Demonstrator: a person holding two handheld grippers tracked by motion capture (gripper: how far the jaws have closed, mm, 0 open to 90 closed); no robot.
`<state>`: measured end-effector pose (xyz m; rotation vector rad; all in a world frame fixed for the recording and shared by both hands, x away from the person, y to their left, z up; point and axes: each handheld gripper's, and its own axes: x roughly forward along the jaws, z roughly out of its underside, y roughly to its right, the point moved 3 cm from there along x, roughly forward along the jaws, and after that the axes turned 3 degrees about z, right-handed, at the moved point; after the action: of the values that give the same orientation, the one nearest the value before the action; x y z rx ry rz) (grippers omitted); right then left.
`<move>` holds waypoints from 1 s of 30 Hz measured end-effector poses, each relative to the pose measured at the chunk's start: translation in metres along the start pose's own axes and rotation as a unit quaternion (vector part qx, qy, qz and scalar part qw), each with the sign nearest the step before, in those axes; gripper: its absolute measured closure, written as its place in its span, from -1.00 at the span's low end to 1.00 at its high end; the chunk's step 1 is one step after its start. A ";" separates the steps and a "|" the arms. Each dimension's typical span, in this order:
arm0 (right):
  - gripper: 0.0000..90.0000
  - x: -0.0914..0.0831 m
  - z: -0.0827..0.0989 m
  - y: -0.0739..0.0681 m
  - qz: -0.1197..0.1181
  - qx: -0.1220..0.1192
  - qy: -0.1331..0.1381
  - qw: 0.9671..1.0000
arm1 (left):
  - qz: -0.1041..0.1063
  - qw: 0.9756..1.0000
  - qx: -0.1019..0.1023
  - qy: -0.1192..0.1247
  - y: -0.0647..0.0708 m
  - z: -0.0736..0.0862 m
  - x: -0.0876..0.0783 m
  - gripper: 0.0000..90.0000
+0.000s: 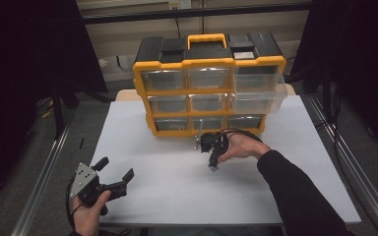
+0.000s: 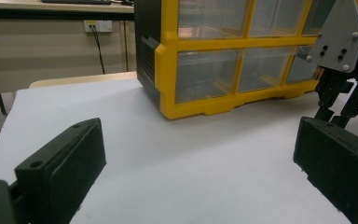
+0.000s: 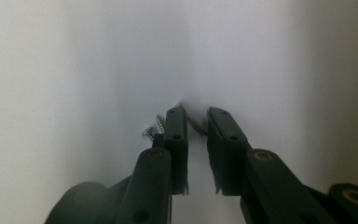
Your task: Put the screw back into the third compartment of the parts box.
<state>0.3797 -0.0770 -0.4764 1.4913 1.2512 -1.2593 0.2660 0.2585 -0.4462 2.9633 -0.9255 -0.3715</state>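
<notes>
My right gripper (image 1: 213, 166) points down at the white table top (image 1: 177, 196) in front of the yellow and black drawer cabinet (image 1: 209, 63). In the right gripper view its jaws (image 3: 196, 111) stand narrow, and a small metal screw (image 3: 196, 123) lies slantwise across the gap, touched by both pads. Two more screws (image 3: 160, 122) lie on the sheet just outside one jaw. My left gripper (image 1: 115, 167) rests at the table's near left corner, open, with nothing between its fingers (image 2: 65, 158).
The cabinet (image 2: 205, 44) has three rows of clear drawers. Its top right drawer (image 1: 258, 88) is pulled out over the table. The right gripper's grey plate (image 2: 338, 39) appears far right in the left gripper view. Metal rails run along both table sides.
</notes>
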 end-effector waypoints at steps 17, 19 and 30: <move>0.74 0.000 0.002 -0.004 0.013 -0.034 -0.015 0.999 | 0.006 1.000 0.002 -0.002 -0.001 0.000 0.000 -0.95; 0.77 0.000 0.002 -0.006 0.013 -0.028 -0.020 0.999 | 0.006 1.000 0.002 -0.003 -0.001 0.000 0.000 -0.95; 0.96 0.002 -0.002 -0.005 0.019 -0.036 -0.020 0.999 | 0.006 1.000 0.001 -0.002 0.000 0.000 0.000 -0.95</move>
<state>0.3754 -0.0742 -0.4777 1.4258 1.2244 -1.2007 0.2662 0.2587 -0.4466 2.9585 -0.9455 -0.3770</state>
